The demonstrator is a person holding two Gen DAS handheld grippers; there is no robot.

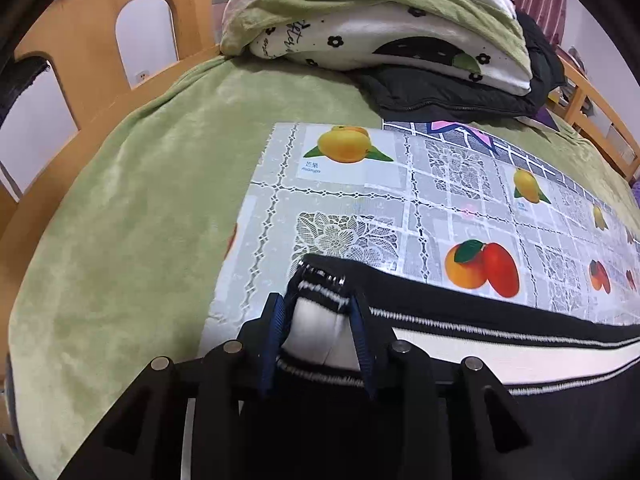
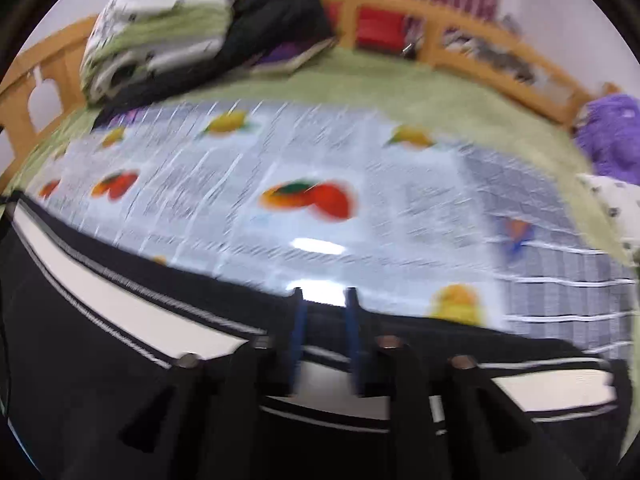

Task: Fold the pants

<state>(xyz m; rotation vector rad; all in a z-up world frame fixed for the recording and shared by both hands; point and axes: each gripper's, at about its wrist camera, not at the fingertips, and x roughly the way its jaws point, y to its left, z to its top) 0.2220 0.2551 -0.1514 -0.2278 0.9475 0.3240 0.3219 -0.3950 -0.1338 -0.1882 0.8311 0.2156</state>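
Black pants with a white side stripe lie across the near edge of a fruit-print mat, stretching to the right. In the left wrist view my left gripper is shut on the pants' end, and the striped fabric bulges up between its blue pads. The right wrist view is blurred. It shows the pants running left to right under my right gripper, which stands open above their far edge. The shiny mat shows between its fingers, and no fabric is pinched there.
The mat rests on a green blanket covering a bed with wooden rails. A folded flower-print quilt and a black jacket are piled at the far end. A purple plush sits at the right.
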